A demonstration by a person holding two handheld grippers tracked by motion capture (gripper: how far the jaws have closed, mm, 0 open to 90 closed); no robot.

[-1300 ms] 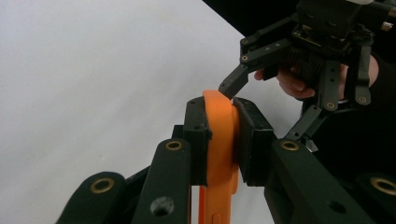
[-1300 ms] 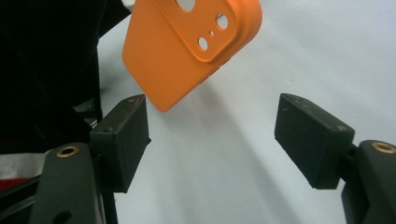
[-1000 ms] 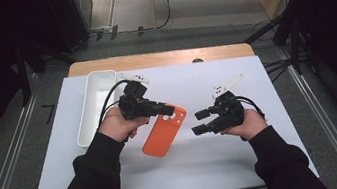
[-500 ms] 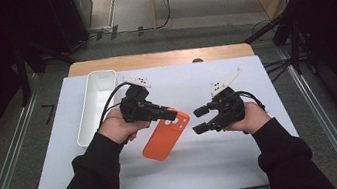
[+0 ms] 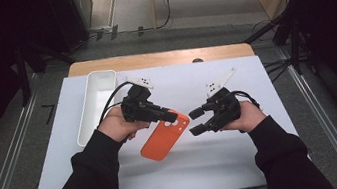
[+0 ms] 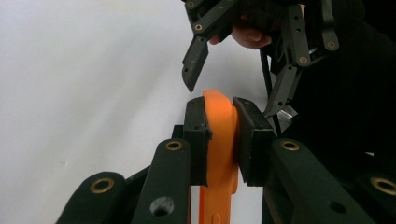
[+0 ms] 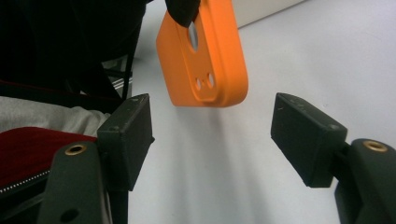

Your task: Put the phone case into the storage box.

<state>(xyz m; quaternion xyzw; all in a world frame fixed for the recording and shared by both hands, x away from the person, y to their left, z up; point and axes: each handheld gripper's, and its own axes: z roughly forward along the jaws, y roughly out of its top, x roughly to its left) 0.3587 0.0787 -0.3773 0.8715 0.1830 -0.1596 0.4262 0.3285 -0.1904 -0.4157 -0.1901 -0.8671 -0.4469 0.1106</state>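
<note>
A smooth, matte orange phone case (image 5: 165,139), a rounded rectangle with a lens cut-out and two small holes, is clamped by one edge between the flat black pads of the left gripper (image 5: 172,117) and is held above the middle of the white table sheet (image 5: 218,168). The right gripper (image 5: 197,122) is set just beside the case's end, its jaws apart with nothing between them and just closing a little. A long white plastic tray (image 5: 89,111) is seen near the sheet's far left corner, well apart.
</note>
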